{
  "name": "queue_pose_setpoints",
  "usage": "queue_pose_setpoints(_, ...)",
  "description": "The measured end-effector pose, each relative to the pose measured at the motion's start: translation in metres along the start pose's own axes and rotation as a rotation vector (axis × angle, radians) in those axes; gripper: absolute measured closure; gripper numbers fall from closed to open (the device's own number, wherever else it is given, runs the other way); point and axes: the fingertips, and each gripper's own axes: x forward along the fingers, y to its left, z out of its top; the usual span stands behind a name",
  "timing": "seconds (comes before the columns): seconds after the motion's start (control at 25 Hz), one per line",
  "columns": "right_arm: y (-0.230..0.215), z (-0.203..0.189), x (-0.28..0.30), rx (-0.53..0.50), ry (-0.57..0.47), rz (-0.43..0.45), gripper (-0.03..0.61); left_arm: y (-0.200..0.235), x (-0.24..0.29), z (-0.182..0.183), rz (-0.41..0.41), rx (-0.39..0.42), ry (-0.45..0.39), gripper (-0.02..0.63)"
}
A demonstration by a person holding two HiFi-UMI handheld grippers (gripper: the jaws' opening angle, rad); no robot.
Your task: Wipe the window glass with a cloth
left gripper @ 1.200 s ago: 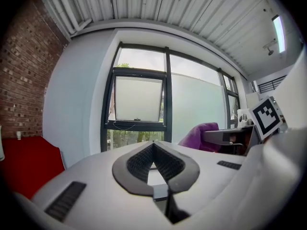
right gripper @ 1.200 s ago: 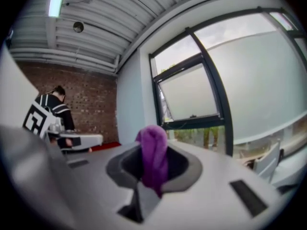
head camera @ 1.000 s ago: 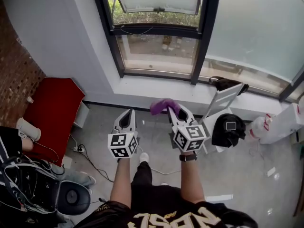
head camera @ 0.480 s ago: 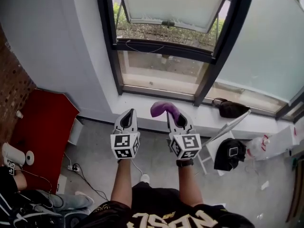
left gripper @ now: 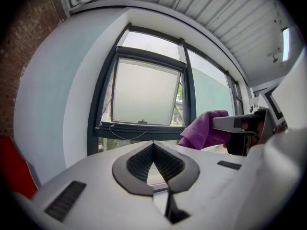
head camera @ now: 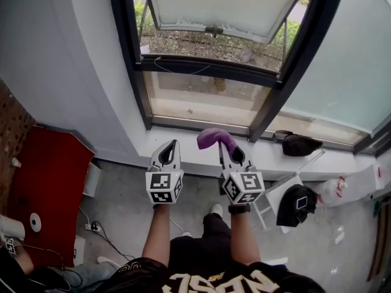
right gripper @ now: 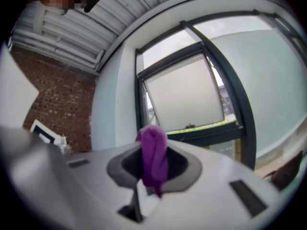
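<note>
As I stood at the sill, my right gripper was clamped on the purple cloth, held short of the glass; my left gripper was closed, empty. That fitted a reach in or a pause between strokes, I judged. Wiping would need the cloth pressed flat on the glass. Dark frame and tilted sash hemmed the sweep.

Clear air lies between the left claw, the right claw with its cloth, and the lower pane. Bounding obstacles: sill below, dark mullion at right, tilted sash above, black bag on the sill.
</note>
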Motion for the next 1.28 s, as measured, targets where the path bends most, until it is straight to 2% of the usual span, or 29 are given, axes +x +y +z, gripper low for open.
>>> queue_pose_setpoints(0.28,-0.059,-0.027,0.058,0.038,0.046,0.002,0.505,0.005,0.075,-0.017,0.032,0.055,0.001,0.604)
queue_pose_setpoints(0.44,-0.103,-0.028,0.097,0.054,0.052,0.022,0.505,-0.012,0.134,-0.021,0.003,0.067,0.000,0.604)
queue_pose_setpoints(0.56,-0.138,-0.028,0.127,0.059,0.058,0.034,0.505,-0.023,0.182,-0.022,-0.025,0.020,-0.008,0.604)
queue_pose_setpoints(0.84,-0.219,-0.035,0.187,0.087,0.068,0.058,0.505,-0.038,0.275,-0.022,-0.032,-0.066,-0.070,0.604)
queue_pose_setpoints(1.0,-0.225,-0.052,0.217,0.119,0.087,0.117,0.505,-0.019,0.302,-0.037,-0.030,-0.062,-0.025,0.604)
queue_pose_setpoints(1.16,-0.212,-0.076,0.266,0.146,0.113,0.156,0.505,0.041,0.311,-0.041,0.005,-0.019,0.001,0.604)
queue_pose_setpoints(1.28,-0.172,-0.115,0.309,0.130,0.180,0.191,0.505,0.095,0.305,-0.057,0.026,-0.010,0.010,0.604)
